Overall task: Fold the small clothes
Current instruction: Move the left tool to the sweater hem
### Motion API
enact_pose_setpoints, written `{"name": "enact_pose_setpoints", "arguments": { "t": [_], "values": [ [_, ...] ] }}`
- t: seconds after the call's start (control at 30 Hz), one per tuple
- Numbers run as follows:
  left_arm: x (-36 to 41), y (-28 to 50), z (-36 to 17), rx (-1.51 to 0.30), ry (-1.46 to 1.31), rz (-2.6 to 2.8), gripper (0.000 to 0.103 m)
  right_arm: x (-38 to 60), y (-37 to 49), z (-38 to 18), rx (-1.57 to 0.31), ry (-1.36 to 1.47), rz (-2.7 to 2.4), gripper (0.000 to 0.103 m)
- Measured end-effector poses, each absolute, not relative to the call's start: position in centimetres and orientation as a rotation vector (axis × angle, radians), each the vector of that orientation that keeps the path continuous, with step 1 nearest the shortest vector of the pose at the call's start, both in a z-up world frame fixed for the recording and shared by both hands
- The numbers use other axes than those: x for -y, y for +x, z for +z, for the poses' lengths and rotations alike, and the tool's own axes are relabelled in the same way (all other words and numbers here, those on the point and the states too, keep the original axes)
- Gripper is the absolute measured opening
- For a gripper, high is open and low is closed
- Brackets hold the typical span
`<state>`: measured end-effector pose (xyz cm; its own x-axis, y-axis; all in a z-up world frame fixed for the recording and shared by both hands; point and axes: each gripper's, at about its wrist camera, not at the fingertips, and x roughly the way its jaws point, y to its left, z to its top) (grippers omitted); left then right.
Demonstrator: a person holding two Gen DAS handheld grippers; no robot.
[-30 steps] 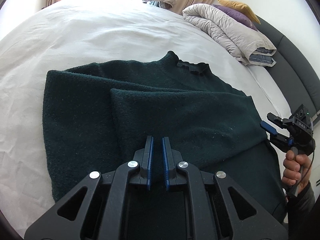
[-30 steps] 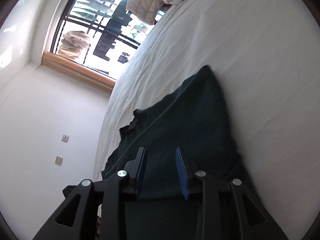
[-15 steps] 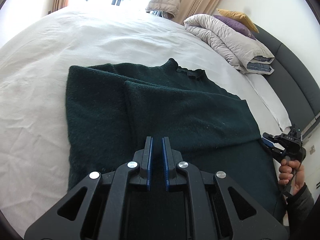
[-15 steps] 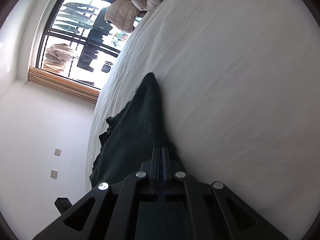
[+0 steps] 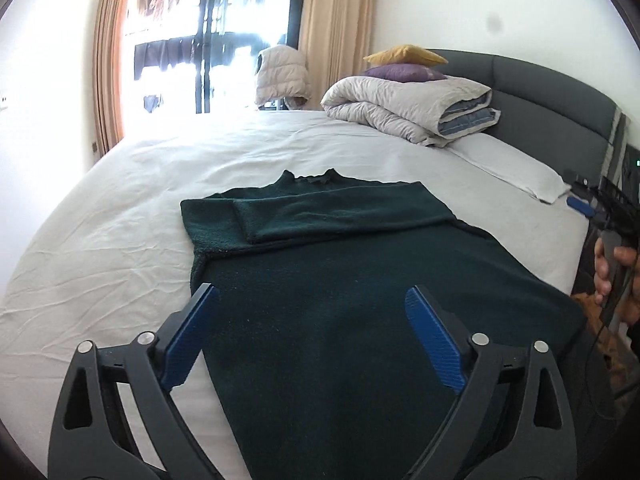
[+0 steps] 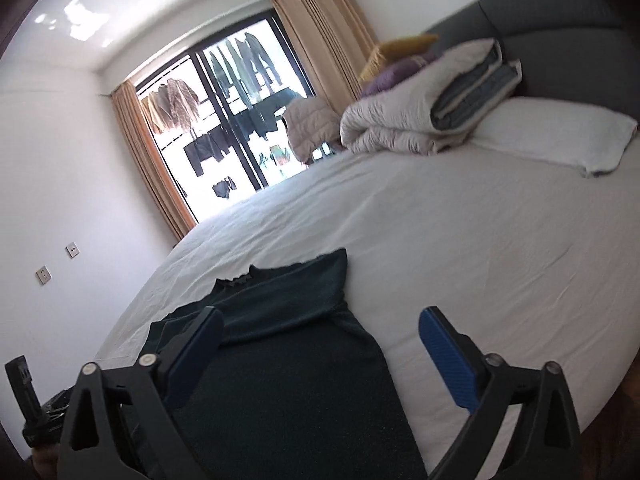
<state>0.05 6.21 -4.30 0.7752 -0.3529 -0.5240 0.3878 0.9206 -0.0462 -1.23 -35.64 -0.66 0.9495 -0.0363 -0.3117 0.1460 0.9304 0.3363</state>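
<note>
My left gripper has its jaws spread wide, nothing between them but open air above the dark green sweater. The sweater lies flat on the white bed sheet, its body running forward from under the jaws, with the hem end nearest me and the collar at the far end. Ahead of the jaws, both sleeves look folded inward across the chest, the upper one forming a long band lying crosswise. The left blue pad sits over the sweater's left edge, where the knit meets the sheet; the right pad is over the fabric.

My right gripper is also parted wide and grips nothing. Between its jaws the sweater stretches away toward the collar, and the right pad hangs over bare sheet just beside the sweater's right edge, while the left pad covers the fabric. I cannot tell whether either gripper touches the cloth.

Far beyond the jaws, a folded duvet sits by the grey headboard, with a purple cushion and a yellow cushion stacked on it and a white pillow beside it. To the right of the left jaws, my right hand holds its handle at the bed's edge.
</note>
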Motion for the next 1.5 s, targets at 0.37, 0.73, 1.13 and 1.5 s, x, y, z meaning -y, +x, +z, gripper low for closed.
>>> {"name": "enact_pose_setpoints", "arguments": {
  "t": [0.37, 0.73, 1.13, 1.5],
  "values": [
    [-1.5, -11.8, -6.2, -0.492, 0.469, -0.484, 0.097, 28.8, -2.7, 0.5, -0.402, 0.146, -0.081, 0.103],
    [-1.1, -19.8, -14.7, -0.418, 1.06, -0.521, 0.097, 25.8, -3.3, -3.5, -0.564, 0.215, -0.007, 0.103],
    [-2.2, -20.5, -22.2, -0.208, 1.448, -0.393, 0.097, 24.1, -3.6, -3.1, -0.551, 0.184, 0.031, 0.103],
    [-4.2, -19.9, -18.4, -0.216, 1.256, -0.414, 0.044, 22.8, -3.9, -3.0, -0.56, 0.132, 0.063, 0.102]
  ]
}}
